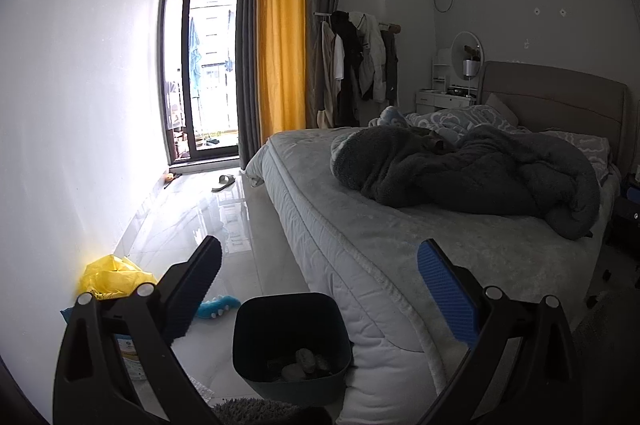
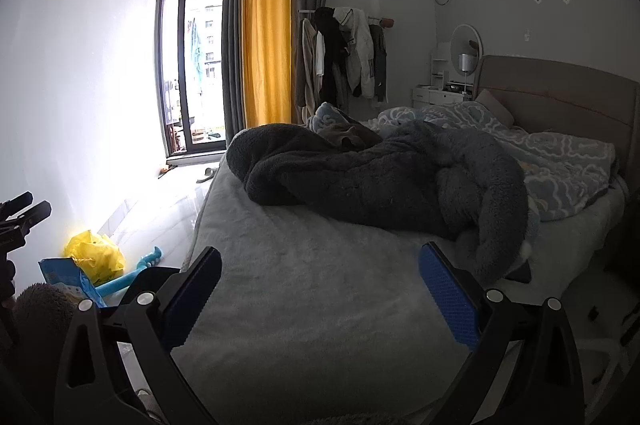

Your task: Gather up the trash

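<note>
By the white wall at the left we saw a crumpled yellow plastic bag (image 1: 114, 275) on the glossy white tile floor (image 1: 208, 221), with a blue toothed plastic toy (image 1: 218, 306) lying just beside it. Our left gripper (image 1: 320, 289) hung with its jaws spread wide and empty above a dark square plastic waste bin (image 1: 290, 341), which stood against the bed's white quilted mattress (image 1: 360, 289) and held crumpled trash (image 1: 304, 365) at its bottom. Further right, our right gripper (image 2: 320, 291) hovered over the bed, jaws likewise wide apart and empty, near a rumpled dark grey fleece blanket (image 2: 380, 181).
</note>
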### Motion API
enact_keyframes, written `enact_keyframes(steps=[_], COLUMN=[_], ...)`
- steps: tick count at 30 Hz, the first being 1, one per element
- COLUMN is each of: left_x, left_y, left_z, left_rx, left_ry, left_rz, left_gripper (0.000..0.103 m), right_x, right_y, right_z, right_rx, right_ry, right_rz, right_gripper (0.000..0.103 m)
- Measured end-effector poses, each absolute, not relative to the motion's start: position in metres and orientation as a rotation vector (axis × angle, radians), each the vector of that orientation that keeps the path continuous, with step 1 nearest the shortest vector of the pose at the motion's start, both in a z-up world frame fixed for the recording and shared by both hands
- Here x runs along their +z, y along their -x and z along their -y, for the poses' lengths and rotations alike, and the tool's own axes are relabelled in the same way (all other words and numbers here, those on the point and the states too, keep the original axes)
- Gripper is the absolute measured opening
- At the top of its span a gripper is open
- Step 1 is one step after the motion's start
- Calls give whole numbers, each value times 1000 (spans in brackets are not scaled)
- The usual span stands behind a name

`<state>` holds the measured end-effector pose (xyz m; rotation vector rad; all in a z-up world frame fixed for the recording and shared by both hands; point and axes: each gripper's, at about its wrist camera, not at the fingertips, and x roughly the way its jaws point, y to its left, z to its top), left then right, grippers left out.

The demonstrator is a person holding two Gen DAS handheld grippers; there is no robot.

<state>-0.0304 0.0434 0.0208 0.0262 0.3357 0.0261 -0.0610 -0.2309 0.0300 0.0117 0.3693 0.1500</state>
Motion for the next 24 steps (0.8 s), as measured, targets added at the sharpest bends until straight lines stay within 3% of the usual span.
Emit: enact_keyframes(steps=[24], left_x=[6], left_y=[28], left_z=[-27], left_rx=[76], left_ry=[-68], left_rz=[-383], left_gripper=[100], right_x=[26], right_y=[71], right_z=[241], right_rx=[237], right_ry=[-54], right_rz=[-381], right_gripper=[100])
